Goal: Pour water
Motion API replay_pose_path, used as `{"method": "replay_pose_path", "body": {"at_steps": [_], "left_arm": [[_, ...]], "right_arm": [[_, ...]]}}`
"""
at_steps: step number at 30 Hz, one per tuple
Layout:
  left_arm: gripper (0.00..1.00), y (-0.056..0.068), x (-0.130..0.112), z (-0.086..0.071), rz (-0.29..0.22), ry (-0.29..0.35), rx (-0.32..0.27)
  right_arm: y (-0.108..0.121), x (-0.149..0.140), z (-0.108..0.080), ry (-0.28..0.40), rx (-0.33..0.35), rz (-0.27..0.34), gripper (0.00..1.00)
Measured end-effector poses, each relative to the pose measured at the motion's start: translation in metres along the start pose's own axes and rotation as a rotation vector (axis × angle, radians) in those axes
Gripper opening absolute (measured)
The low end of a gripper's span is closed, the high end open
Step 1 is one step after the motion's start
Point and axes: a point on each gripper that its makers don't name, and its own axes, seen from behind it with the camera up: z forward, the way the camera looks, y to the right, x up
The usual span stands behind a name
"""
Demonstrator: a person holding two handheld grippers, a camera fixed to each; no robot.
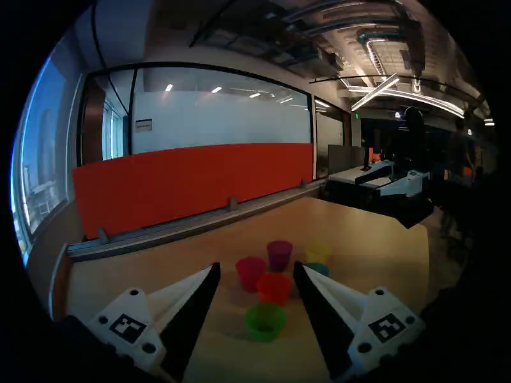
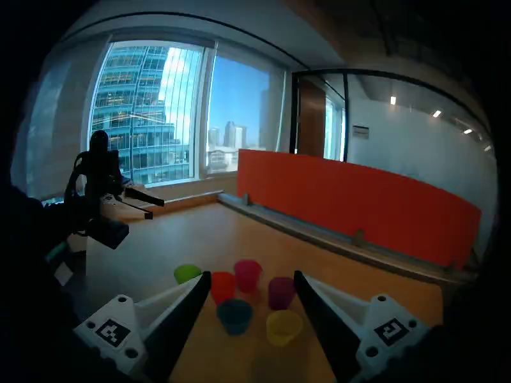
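Clustered on the surface [image 1: 377, 236] around the orange cup [image 1: 274, 287] stand the green cup [image 1: 265, 321], nearest, and the pink cup [image 1: 250, 273], purple cup [image 1: 279, 255], yellow cup [image 1: 317, 250] and teal cup [image 1: 317, 268] beyond. Left gripper [image 1: 255, 267] and right gripper [image 2: 251, 276] hover short of the orange cup, fingers [image 1: 191, 300] apart and empty. Advisable: grip one cup mid-wall, squarely, and lift it level. Water inside any: indiscernible.

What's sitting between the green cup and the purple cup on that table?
The orange cup stands between the green cup and the purple cup; the left gripper view shows this.
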Motion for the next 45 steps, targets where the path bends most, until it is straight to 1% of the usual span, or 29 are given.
{"method": "replay_pose_path", "body": {"at_steps": [5,14,22,31,39,45], "left_arm": [[0.84,0.006,-0.021,0.004,0.005,-0.035,-0.024],[0.84,0.012,-0.062,0.011,0.017,-0.110,-0.055],[0.84,0.017,-0.088,0.014,0.031,-0.167,-0.076],[0.84,0.024,-0.114,0.017,0.057,-0.233,-0.092],[0.84,0.027,-0.140,0.022,0.063,-0.299,-0.104],[0.84,0.025,-0.162,0.029,0.060,-0.358,-0.112]], "right_arm": [[-0.003,-0.015,0.005,-0.034,0.014,-0.003,1.00],[-0.009,-0.051,0.015,-0.100,0.031,-0.010,1.00],[-0.009,-0.076,0.026,-0.146,0.036,-0.023,1.00],[-0.012,-0.097,0.040,-0.180,0.045,-0.031,1.00],[-0.016,-0.114,0.052,-0.210,0.057,-0.033,1.00],[-0.017,-0.130,0.063,-0.245,0.061,-0.038,1.00]]}}
